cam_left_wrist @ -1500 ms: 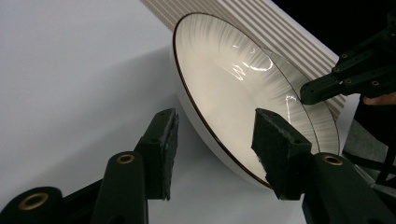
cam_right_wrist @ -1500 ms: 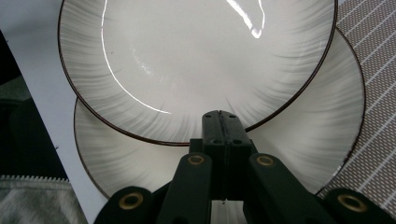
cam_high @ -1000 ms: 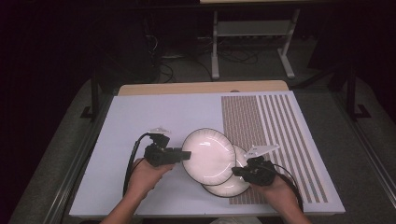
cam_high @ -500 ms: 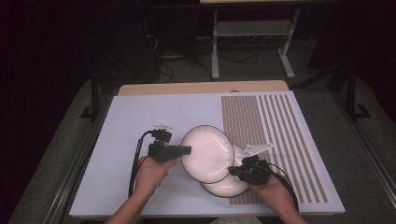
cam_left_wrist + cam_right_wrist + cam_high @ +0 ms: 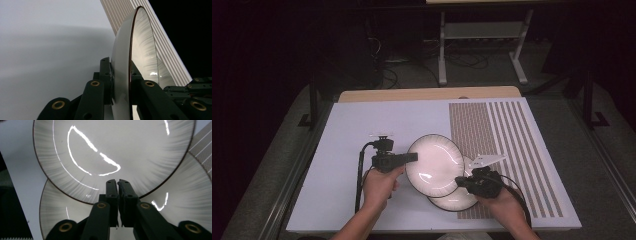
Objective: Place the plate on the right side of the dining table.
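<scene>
In the high view, two white plates with dark rims sit at lower centre of the frame on a pale mat (image 5: 362, 130) whose right part is striped. The upper plate (image 5: 435, 165) overlaps the lower plate (image 5: 452, 201), hiding most of it; only a crescent of the lower one shows at the bottom right. The left gripper (image 5: 412, 158) reaches in from the left and meets the upper plate's left rim. In the left gripper view, that plate (image 5: 142, 50) stands edge-on between the two jaws, which are closed onto its rim, one on each face; the rim's lowest part is cut off by the frame's bottom edge. The right gripper (image 5: 460, 182) lies at lower right over the lower plate, its tips partly masked by the hand (image 5: 502, 197). In the right gripper view, the jaws are pressed together with nothing visible between them, tips near the upper plate's (image 5: 112, 147) near rim. Whether they touch either plate cannot be told. The lower plate (image 5: 62, 202) shows at both sides.
</scene>
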A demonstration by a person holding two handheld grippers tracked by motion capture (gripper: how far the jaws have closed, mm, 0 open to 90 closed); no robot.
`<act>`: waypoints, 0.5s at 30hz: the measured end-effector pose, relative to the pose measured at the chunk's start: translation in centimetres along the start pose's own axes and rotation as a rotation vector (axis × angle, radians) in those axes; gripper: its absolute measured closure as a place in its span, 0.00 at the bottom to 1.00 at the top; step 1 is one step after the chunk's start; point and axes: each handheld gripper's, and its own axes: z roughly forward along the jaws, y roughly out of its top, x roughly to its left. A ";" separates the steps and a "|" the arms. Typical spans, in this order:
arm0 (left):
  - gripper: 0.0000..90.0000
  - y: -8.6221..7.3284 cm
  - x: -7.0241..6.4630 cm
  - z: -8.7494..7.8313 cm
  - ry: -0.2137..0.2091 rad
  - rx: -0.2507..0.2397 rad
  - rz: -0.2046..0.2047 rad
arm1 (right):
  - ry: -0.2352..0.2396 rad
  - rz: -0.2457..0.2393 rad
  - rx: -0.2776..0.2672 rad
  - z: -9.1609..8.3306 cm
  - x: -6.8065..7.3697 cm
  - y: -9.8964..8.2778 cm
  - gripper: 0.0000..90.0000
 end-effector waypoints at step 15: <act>0.89 0.0 0.9 -1.3 -0.056 -0.122 -0.198 | -0.100 0.265 -0.212 -1.7 -1.3 0.7 0.58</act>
